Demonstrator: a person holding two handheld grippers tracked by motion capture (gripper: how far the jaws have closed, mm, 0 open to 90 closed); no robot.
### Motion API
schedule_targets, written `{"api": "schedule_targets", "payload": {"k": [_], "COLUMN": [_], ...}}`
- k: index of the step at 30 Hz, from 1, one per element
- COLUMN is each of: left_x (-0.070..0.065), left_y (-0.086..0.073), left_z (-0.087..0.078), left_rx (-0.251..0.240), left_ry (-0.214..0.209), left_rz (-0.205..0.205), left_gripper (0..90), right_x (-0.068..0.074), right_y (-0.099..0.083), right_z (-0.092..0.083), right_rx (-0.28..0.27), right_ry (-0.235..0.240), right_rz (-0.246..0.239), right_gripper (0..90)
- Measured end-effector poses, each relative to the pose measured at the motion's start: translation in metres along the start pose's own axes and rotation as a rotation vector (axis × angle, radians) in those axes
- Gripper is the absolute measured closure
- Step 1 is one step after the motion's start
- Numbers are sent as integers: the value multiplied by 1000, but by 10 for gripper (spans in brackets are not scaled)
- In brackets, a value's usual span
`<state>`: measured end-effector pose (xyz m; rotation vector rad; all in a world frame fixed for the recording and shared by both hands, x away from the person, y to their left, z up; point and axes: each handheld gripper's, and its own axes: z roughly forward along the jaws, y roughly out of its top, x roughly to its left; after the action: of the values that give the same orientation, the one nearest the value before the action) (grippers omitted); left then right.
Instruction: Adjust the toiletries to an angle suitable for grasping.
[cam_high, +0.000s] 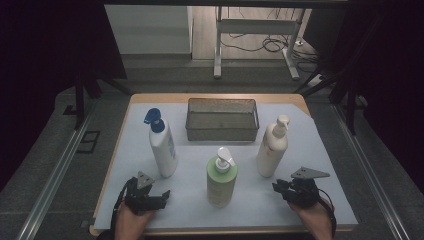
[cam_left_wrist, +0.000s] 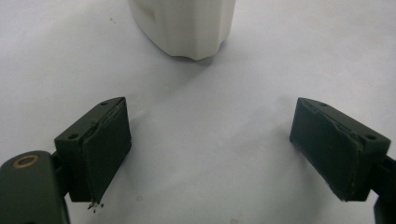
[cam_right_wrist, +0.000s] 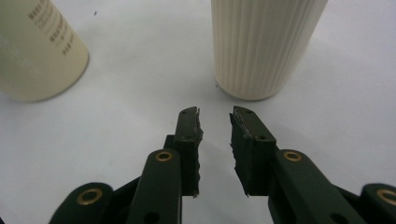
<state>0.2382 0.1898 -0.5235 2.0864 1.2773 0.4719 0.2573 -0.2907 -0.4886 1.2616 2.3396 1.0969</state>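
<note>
The ribbed cream bottle (cam_right_wrist: 266, 46) stands upright on the table (cam_high: 300, 200) just ahead of my right claw (cam_right_wrist: 215, 116), near but not touching. The jaws of that claw sit close together with a narrow gap and nothing between them. My left claw (cam_left_wrist: 205, 140) has its jaws wide apart, also empty, with the base of the white bottle with the blue pump (cam_left_wrist: 184, 28) a little ahead of it. Further out, the green pump bottle (cam_high: 221, 177) stands between my two hands, and a metal mesh basket (cam_high: 222, 131) sits empty at the back of the table.

I judge this to be the approach step: no bottle is gripped yet. As the right claw stands, it is too narrow for the ribbed body, so the next move calls for spreading those jaws, easing forward around the bottle, then clamping low enough that it does not tip.
</note>
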Motion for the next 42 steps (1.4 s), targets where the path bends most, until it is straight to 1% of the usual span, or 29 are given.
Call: {"api": "schedule_targets", "payload": {"k": [7, 11, 14, 18, 22, 30, 32, 37, 41, 42], "left_x": [0, 0, 0, 0, 0, 0, 0, 0, 0, 0], "left_y": [0, 0, 0, 0, 0, 0, 0, 0, 0, 0], "left_z": [0, 0, 0, 0, 0, 0, 0, 0, 0, 0], "left_rx": [0, 0, 0, 0, 0, 0, 0, 0, 0, 0], "left_ry": [0, 0, 0, 0, 0, 0, 0, 0, 0, 0], "left_rz": [0, 0, 0, 0, 0, 0, 0, 1, 0, 0], "left_gripper": [123, 123, 123, 123, 123, 123, 123, 123, 123, 123], "right_x": [5, 5, 5, 10, 15, 19, 22, 24, 23, 22], "right_y": [4, 7, 10, 17, 22, 31, 33, 35, 36, 36], "right_z": [6, 9, 11, 15, 23, 35, 38, 45, 49, 49], "right_rx": [-21, -29, -29, -33, -32, -54, -59, -56, -66, -68], "right_ry": [-3, -3, -2, -5, -27, -40, -52, -68, -87, -84], "right_rz": [-32, -67, -64, -66, -76, -50, -49, -52, -54, -53], "right_gripper": [818, 855, 896, 898, 898, 898, 899, 898, 898, 898]}}
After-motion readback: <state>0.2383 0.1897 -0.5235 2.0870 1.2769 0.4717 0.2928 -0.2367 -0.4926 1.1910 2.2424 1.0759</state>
